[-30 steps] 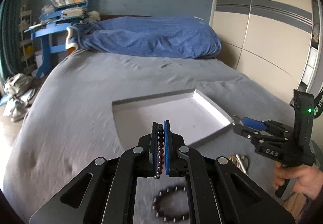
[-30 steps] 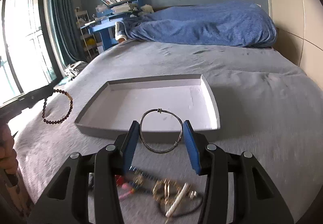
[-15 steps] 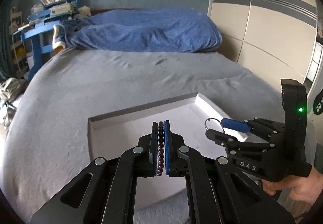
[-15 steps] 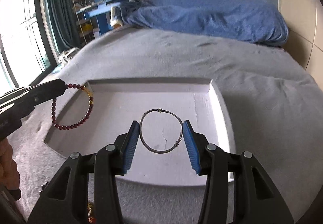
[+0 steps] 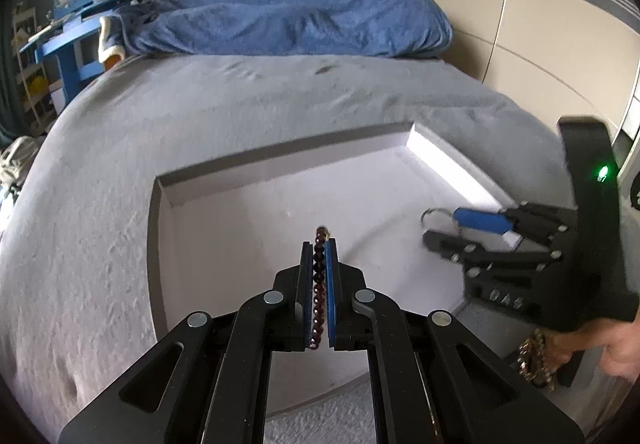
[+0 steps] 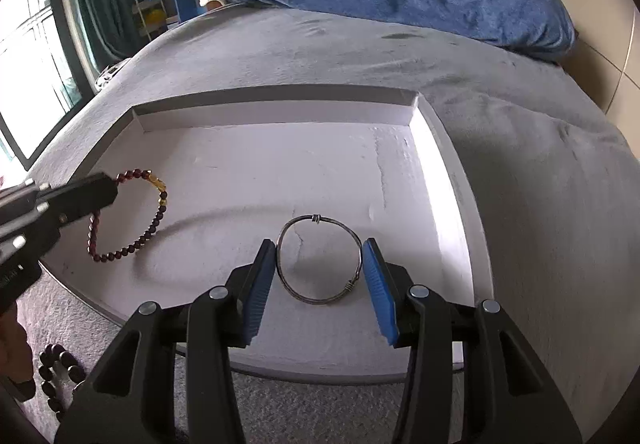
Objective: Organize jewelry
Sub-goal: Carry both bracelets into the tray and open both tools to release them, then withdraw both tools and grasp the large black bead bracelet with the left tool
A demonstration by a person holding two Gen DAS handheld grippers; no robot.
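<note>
Over the tray (image 6: 448,164), left tool (image 5: 319,244) grips a half-hidden bead bracelet (image 6: 132,220); right tool (image 6: 320,260) clamps a wire bangle (image 6: 318,220).

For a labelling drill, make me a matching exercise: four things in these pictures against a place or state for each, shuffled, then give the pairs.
Things:
1. dark red bead bracelet
2. silver wire bangle
3. white tray
4. black bead bracelet

States:
A. lies on the grey bedcover, outside the tray
B. held across its width by the right gripper
C. pinched by the left gripper, hanging
D. lies open on the bed

Pairs: 1-C, 2-B, 3-D, 4-A
</note>
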